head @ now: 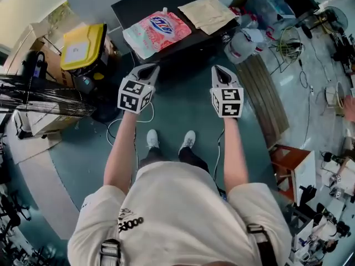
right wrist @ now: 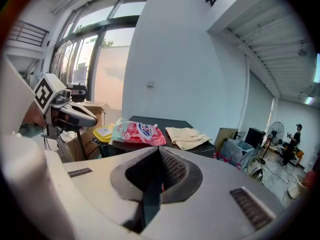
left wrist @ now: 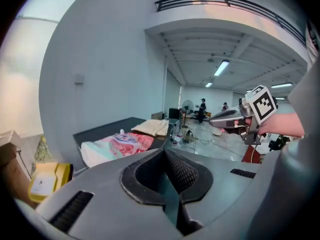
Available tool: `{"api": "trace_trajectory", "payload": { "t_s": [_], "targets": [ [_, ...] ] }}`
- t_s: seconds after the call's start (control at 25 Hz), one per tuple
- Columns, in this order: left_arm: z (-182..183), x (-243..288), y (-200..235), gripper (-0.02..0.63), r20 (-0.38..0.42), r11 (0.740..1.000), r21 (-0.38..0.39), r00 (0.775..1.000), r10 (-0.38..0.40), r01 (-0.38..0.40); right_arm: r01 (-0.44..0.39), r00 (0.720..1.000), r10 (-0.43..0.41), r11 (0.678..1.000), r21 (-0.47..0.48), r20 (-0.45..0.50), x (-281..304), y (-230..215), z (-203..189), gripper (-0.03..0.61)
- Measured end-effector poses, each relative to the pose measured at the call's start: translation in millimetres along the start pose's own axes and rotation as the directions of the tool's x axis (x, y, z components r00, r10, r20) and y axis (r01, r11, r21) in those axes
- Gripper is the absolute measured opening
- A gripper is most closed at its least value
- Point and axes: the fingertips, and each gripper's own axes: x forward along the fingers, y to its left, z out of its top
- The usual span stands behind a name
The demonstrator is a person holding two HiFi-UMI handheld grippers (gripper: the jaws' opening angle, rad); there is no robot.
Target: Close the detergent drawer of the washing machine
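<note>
Your head camera looks steeply down; the ones on your left gripper (head: pixel 146 71) and right gripper (head: pixel 219 71) look forward along their jaws. All share the dark table (head: pixel 148 4) and pink bag (head: pixel 158 31).

Shirt (head: pixel 183 204) has a dark print (head: pixel 131 224) that looks like the adidas wordmark, seen upside down. The pink detergent pouch (head: pixel 157 32) has a blue logo (head: pixel 161 24), but its characters are too blurred to read, and the white label (head: pixel 75 50) on the yellow box (head: pixel 89 37) is unreadable too. The cubes on the left gripper (head: pixel 148 69) and right gripper (head: pixel 219 71) show black-and-white square markers (head: pixel 135 95), no letters.
</note>
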Motion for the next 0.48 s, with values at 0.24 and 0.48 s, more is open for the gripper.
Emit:
{"api": "trace_trajectory", "payload": {
  "t_s": [0.24, 0.48],
  "targets": [
    [68.5, -36.4, -7.6, 0.018, 0.143, 0.994, 0.105, 0.99, -0.001, -0.014, 0.004, 0.996, 0.003, 0.997, -0.073, 0.086, -48.6, 4.0, 51.6, 0.008],
    [115.6, -77.4, -22.9, 0.018, 0.23, 0.97, 0.237, 0.973, -0.011, -0.045, -0.024, 0.981, 0.046, 0.993, -0.115, 0.191, -87.3, 18.8, 101.4, 0.008]
  ]
}}
